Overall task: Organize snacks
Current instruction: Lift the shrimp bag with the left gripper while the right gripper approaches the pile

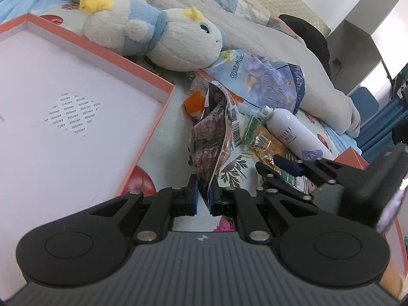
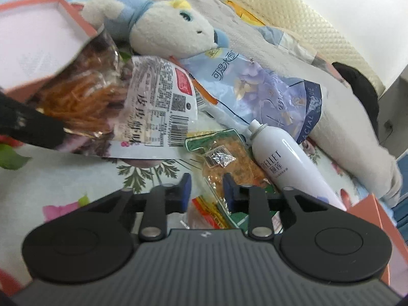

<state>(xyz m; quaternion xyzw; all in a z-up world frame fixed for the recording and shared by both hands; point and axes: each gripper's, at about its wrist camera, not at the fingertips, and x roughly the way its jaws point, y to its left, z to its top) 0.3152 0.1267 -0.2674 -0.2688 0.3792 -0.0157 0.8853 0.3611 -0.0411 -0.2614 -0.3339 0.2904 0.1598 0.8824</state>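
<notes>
Step in hand looks like moving snacks from the pile on the bedsheet into the pink-rimmed box [image 1: 142, 75], w/ both grippers busy at once.

Left gripper [image 1: 203, 193]: jaws together, clamped on the bottom edge of a purple-and-clear snack bag [image 1: 209, 137]. The bag stands up from the pads, just beside the box's right wall, not yet over it. In the right wrist view the same bag [image 2: 122, 107] hangs lifted, orange strips visible through the clear part, and its top overlaps the box corner [image 2: 76, 20].

Right gripper [image 2: 207, 191]: jaws part-way apart, straddling the near end of a green-edged packet of orange snack [image 2: 229, 158] that lies flat on the sheet. The right pad is at the packet's edge; whether the pads actually press it can't be told, so it reads as not gripped yet. From the left wrist view that gripper [image 1: 275, 164] sits low over the same packet [image 1: 265, 140].

Other stuff in the pile, prob. not snacks: white spray bottle [image 2: 283, 160] touching the packet's right side, blue facial tissue pack [image 2: 265, 89] behind it, plush toy [image 1: 163, 38] against the box's far rim. An orange packet [image 1: 195, 102] lies under the lifted bag.

Next move, as a judgement: left needs to carry the bag over the rim and let go inside the box. Right needs to close firmly on the packet's end w/o catching the bottle, then lift clear.
</notes>
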